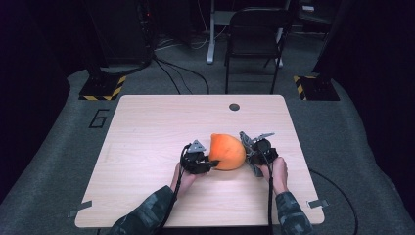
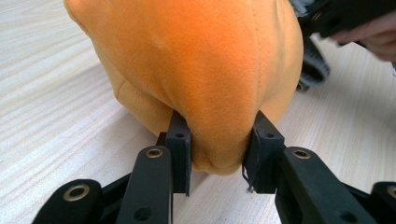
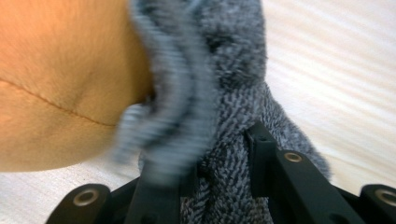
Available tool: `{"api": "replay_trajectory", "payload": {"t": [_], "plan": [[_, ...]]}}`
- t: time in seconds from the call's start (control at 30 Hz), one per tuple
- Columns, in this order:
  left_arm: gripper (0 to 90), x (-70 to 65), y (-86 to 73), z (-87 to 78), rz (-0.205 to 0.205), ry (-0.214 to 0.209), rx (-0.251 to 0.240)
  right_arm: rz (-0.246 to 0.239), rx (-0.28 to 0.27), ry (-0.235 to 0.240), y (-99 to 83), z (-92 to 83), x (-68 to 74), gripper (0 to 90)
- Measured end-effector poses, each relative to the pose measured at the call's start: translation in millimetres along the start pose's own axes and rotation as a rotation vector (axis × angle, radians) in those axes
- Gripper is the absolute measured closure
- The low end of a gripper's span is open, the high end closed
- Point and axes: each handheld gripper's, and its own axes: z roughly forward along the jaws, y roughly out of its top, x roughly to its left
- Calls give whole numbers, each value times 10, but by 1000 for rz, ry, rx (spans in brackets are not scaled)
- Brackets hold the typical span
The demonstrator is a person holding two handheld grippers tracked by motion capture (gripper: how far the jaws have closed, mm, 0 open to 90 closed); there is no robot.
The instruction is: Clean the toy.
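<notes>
An orange plush toy (image 1: 227,152) lies on the wooden table (image 1: 147,127), between my two grippers. The left gripper (image 1: 213,163) is shut on its near end: in the left gripper view both jaws pinch a fold of the orange plush (image 2: 196,60), with the left gripper (image 2: 219,154) squeezing it in. The right gripper (image 1: 250,156) sits against the toy's right side. In the right gripper view, my right gripper (image 3: 224,168) is shut on a grey fuzzy fabric (image 3: 233,93) that meets the orange plush (image 3: 60,79). The same grey fabric (image 2: 313,70) peeks from behind the toy.
A round dark grommet (image 1: 234,106) sits near the table's far edge. A folding chair (image 1: 254,29) stands beyond the table, with cables on the floor. Bare tabletop stretches to the left and far side of the toy.
</notes>
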Motion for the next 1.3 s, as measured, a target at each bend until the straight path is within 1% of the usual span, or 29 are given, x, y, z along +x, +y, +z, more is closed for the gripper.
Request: {"api": "replay_trajectory", "payload": {"t": [0.07,0.1,0.17,0.2,0.27,0.3,0.37,0.4,0.43,0.47,0.5,0.53,0.57,0.6,0.63,0.77,0.8,0.87,0.9,0.93,0.97,1.03,1.07,1.1,1.13,1.17,1.23,1.27,1.3], "plan": [[668,6,-2,-2,-7,-2,2,3,-50,-3,42,-133,-42,713],[668,6,-3,-3,-7,-3,2,19,-86,-2,71,-233,-45,713],[667,3,-3,-3,1,0,1,30,-156,17,129,-424,-25,713],[667,0,-3,-3,0,1,1,25,-197,22,173,-549,24,713],[665,2,-2,-2,0,0,1,-19,-236,47,231,-697,139,713],[665,5,0,-2,0,1,2,-39,-238,62,254,-732,210,713],[664,9,-1,0,-7,-2,1,-81,-231,67,277,-716,342,713],[665,11,-1,2,-5,-3,3,-114,-191,63,281,-653,421,714],[663,11,-1,5,-1,0,7,-132,-166,47,269,-575,472,715],[658,17,-1,7,7,4,9,-136,-147,22,247,-492,516,717],[651,25,-6,12,6,3,5,-155,-151,10,231,-420,523,719],[647,34,-9,11,-1,-3,7,-146,-151,17,215,-389,527,720],[641,47,-10,12,4,-8,1,-145,-164,22,205,-376,519,721],[632,50,-8,12,9,-5,0,-156,-174,25,207,-368,500,720],[626,43,-7,12,4,-2,-1,-143,-168,31,201,-375,496,721],[541,45,4,8,34,-1,-14,-142,-174,30,191,-345,470,722],[498,59,5,5,56,-5,-20,-132,-171,38,189,-340,460,722],[448,73,2,-7,81,-5,-26,-124,-171,48,186,-329,434,723],[425,91,1,-17,116,2,-34,-120,-169,48,183,-323,419,723],[395,104,-1,-31,143,1,-40,-112,-174,63,182,-310,394,723],[373,106,-3,-46,172,16,-47,-102,-176,73,177,-301,383,724],[315,96,1,-82,263,39,-61,-108,-180,75,175,-291,372,724],[307,87,7,-95,298,60,-60,-110,-177,79,176,-291,380,724],[281,73,12,-108,343,71,-60,-110,-178,72,175,-289,388,724],[271,60,13,-113,371,79,-57,-113,-178,71,180,-287,393,724],[256,52,12,-110,412,88,-51,-112,-173,72,183,-286,394,724],[174,39,-5,-87,436,92,-41,-108,-174,76,189,-276,381,724],[172,34,-14,-76,445,93,-37,-108,-165,84,190,-280,369,724],[169,22,-31,-59,481,102,-27,-105,-169,83,190,-277,366,724]]}}
